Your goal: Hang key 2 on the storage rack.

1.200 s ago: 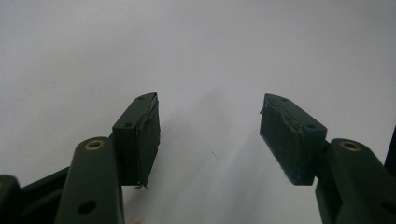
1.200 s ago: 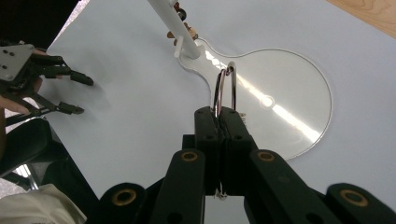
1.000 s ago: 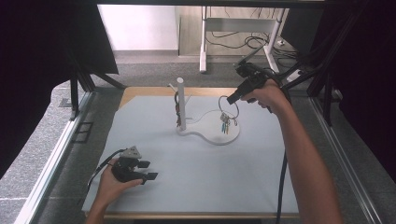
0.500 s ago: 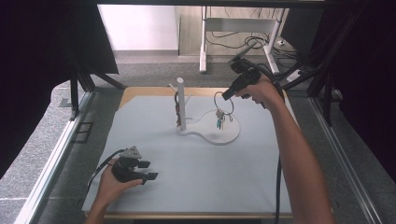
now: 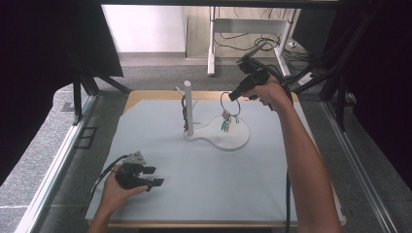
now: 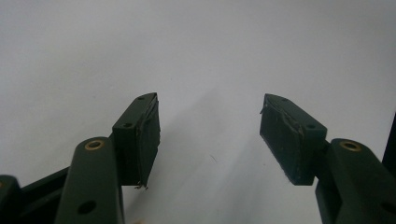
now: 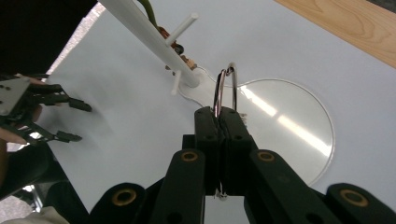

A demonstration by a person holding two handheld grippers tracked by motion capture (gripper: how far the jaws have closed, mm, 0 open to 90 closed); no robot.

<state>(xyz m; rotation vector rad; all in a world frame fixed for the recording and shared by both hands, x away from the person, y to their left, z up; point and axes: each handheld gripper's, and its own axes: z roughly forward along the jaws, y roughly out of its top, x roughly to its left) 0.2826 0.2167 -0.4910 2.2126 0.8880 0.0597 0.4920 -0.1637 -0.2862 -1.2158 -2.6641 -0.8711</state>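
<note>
My right gripper [image 5: 234, 96] is shut on a large metal key ring [image 5: 229, 104] and holds it in the air above the white stand's round dish [image 5: 232, 139]. Coloured keys [image 5: 226, 122] hang from the ring. In the right gripper view the ring [image 7: 226, 88] rises edge-on from the closed jaws. The white post [image 5: 188, 108] with pegs stands to the left, with a dark strap [image 5: 184, 111] hanging on it. My left gripper [image 5: 156, 176] rests open near the table's front left. Its pads [image 6: 148, 137] are wide apart over bare mat.
A pale blue-grey mat [image 5: 204, 179] covers the wooden table [image 5: 145, 96]. A metal rail [image 5: 58, 160] runs along the left side. Desk legs and cables [image 5: 243, 43] stand on the floor behind the table.
My right gripper has lifted the key ring off the dish and carried it up and slightly away. The left gripper has stayed put.
</note>
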